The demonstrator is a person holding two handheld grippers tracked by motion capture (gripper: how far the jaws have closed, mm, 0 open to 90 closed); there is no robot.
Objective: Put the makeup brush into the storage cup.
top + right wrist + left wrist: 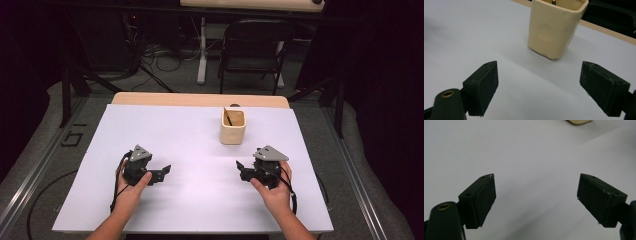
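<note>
A: What is hard to make out?

B: The inside of the cup (233, 127). From the high view a thin dark stick leans in it, perhaps a pen (228, 117), but it is too small to name for sure. In the right gripper view the cup's rim is cut off at the top edge, and just a dark tip with a gold band pokes up there. In the left gripper view a cream sliver of the cup shows at the top edge.

A: And the shapes and surfaces?

B: The cup is cream, squarish with rounded corners, smooth, with a faint round dent in its near wall. It stands upright on the white sheet (190, 150), toward the far side, right of the middle. The sheet is matte and flat; a pale wood table edge (200, 99) shows beyond it.

A: The grippers?

B: The left gripper (536, 195) rests low over bare sheet, jaws wide apart, nothing between them. The right gripper (539, 82) likewise has its jaws spread and empty, the cup ahead of them, well apart. The jaws are black wedge blocks with dull flat pads, and a grey three-cornered plate tops each gripper.
</note>
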